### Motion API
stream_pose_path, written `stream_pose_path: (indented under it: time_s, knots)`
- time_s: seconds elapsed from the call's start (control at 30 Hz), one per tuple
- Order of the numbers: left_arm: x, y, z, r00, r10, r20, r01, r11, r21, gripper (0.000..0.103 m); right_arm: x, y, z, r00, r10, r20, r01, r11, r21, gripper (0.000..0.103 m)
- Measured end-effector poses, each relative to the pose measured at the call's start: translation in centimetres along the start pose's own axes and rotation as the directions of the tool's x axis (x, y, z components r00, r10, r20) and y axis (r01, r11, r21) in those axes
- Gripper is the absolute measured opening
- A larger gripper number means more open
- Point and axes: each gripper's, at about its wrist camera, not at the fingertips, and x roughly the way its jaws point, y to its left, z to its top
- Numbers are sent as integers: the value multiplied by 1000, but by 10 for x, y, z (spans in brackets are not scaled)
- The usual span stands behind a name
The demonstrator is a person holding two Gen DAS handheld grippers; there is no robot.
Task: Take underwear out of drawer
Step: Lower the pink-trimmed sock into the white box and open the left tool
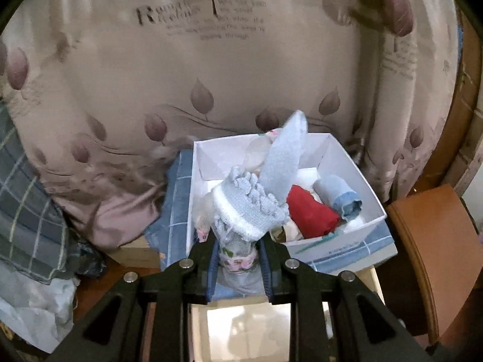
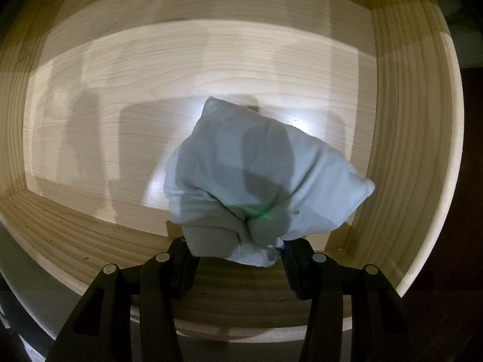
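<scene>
Inside the wooden drawer (image 2: 416, 138), seen from my right wrist camera, I find one item only: a pale grey-green folded underwear bundle (image 2: 259, 178) resting on the light wood floor near the front wall. My right gripper (image 2: 238, 253) points steeply down into the drawer, and its two black fingers (image 2: 184, 259) press against the bundle's lower edge from either side, so I read it as clamped on that fabric. Ahead of my left wrist camera, a white cardboard box (image 1: 341, 241) sits on blue checked cloth (image 1: 178, 208) in front of a leaf-print curtain (image 1: 211, 69). Its contents include a red folded garment (image 1: 311, 214), a blue rolled garment (image 1: 341, 199) beside it against the right wall, and pale items further back that I cannot identify. My left gripper (image 1: 238, 256) is closed on a clear plastic packet holding a light blue knitted garment with white trim (image 1: 250, 208); one knitted end sticks up above the box. Whether the packet touches the box contents I cannot tell.
</scene>
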Motion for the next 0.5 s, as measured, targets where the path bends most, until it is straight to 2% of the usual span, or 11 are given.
stream_pose_path:
  time_s: [0.1,0.23,0.37,0.5]
  knots:
    - [33,-4,14,999,-3,-46,3,1000,3,24,1,0,0,1000,1,1,-1,1000,1,45]
    - [71,-4,28,995,-28,-98,24,999,-41,24,2,-1,2,1000,4,0,-4,1000,1,46]
    - [102,-6,29,989,-14,-149,6,999,-52,24,1,-1,3,1000,3,0,-3,1000,0,46]
    - [119,-7,27,986,-4,-166,-6,998,-57,29,1,-1,3,1000,4,0,-4,1000,1,47]
